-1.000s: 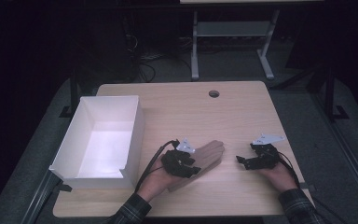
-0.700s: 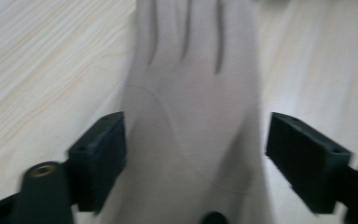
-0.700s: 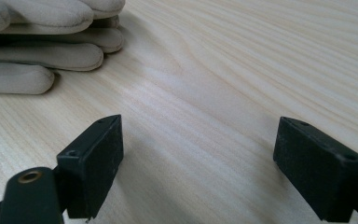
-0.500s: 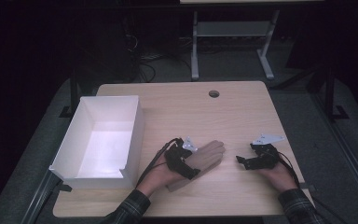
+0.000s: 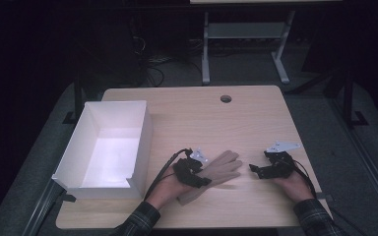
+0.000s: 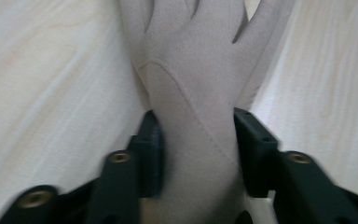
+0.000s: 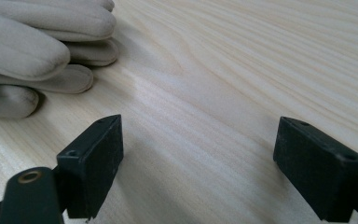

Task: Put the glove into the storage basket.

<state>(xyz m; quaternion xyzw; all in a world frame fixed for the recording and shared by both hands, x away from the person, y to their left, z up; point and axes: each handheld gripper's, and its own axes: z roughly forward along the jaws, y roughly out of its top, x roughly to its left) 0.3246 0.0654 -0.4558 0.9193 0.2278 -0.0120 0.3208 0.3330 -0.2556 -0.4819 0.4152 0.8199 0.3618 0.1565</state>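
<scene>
The soft beige fabric glove (image 6: pixel 193 70), suede-like with a curved seam, lies flat on the pale wood-grain table (image 5: pixel 236 123) near its near edge, fingers pointing far-right. The left gripper (image 6: pixel 198 149) has just been closing and clamps its cuff. The right gripper (image 7: pixel 198 158) rests spread, empty, just right of the fingertips. A white rectangular box (image 5: pixel 106 147) sits left

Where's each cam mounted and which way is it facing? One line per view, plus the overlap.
High view: fixed above the person's side, looking forward and down on the table; shows white box, both forearms, left gripper, right gripper.
Left gripper view: rides the left gripper, looking along its jaws, which have just been closing and now press the cuff of the beige glove.
Right gripper view: rides the right gripper, low over the tabletop; jaws open, nothing between, glove fingertips ahead.
Shared: the glove and the tabletop appear in all three.
</scene>
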